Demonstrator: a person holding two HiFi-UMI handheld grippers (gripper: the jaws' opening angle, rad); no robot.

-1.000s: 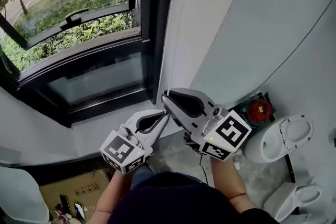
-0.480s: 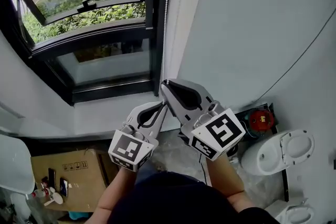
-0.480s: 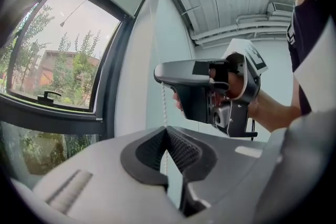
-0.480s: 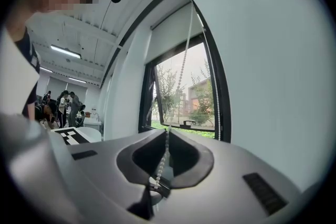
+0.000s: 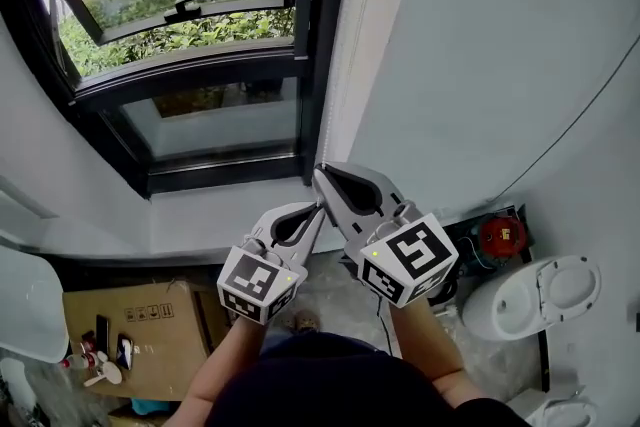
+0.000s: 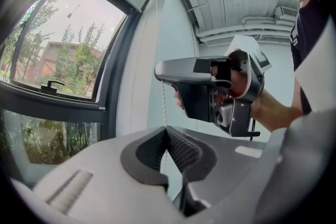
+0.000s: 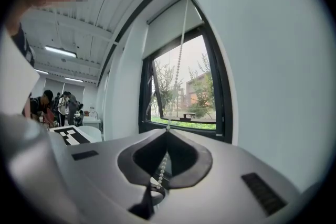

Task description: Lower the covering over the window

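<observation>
A white bead chain (image 7: 178, 65) hangs beside the black-framed window (image 5: 200, 65), down the white wall strip at its right. The roller blind (image 7: 170, 23) covers only the top of the glass. My right gripper (image 5: 317, 173) is uppermost, and its jaws are closing the last bit onto the chain, whose beads run through its tips (image 7: 168, 130). Just below it my left gripper (image 5: 320, 208) is shut on the same bead chain (image 6: 164, 107), which enters between its tips (image 6: 167, 128). In the left gripper view the right gripper (image 6: 157, 68) shows just above.
A grey wall (image 5: 480, 65) stands right of the window. On the floor are a cardboard box (image 5: 140, 340) at the left, and a white toilet (image 5: 530, 295) and a red object (image 5: 502, 235) at the right. People (image 7: 58, 105) stand far behind.
The right gripper's jaws have closed onto the chain. Both grippers stay together on the chain, and the head view has shifted so the window sits further right.
</observation>
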